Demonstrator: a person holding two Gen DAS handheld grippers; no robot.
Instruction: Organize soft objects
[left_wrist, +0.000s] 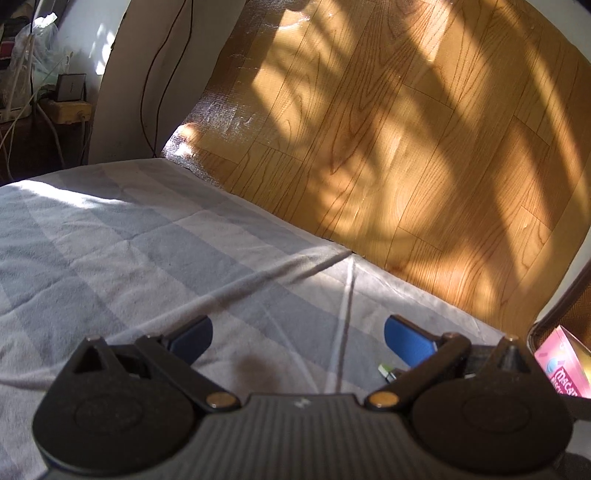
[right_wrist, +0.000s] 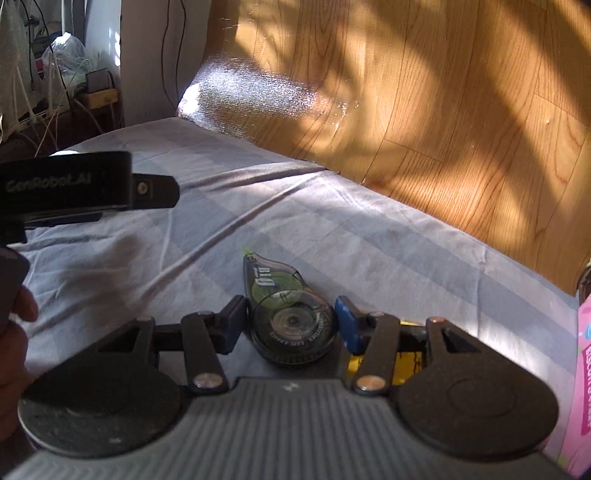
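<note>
The right gripper (right_wrist: 290, 325) is holding a clear, teardrop-shaped plastic correction-tape dispenser with a green label (right_wrist: 284, 310), its blue-padded jaws clamping the round body from either side while the narrow tip is pointing straight ahead, away from the camera, along the fingers. The left gripper (left_wrist: 297, 341) is hanging with jaws wide apart and nothing between them over the grey-and-white checked bedsheet (left_wrist: 147, 229), so the right hand is plainly the nearer; the dispenser is sitting just above or on the sheet, which I cannot tell.
</note>
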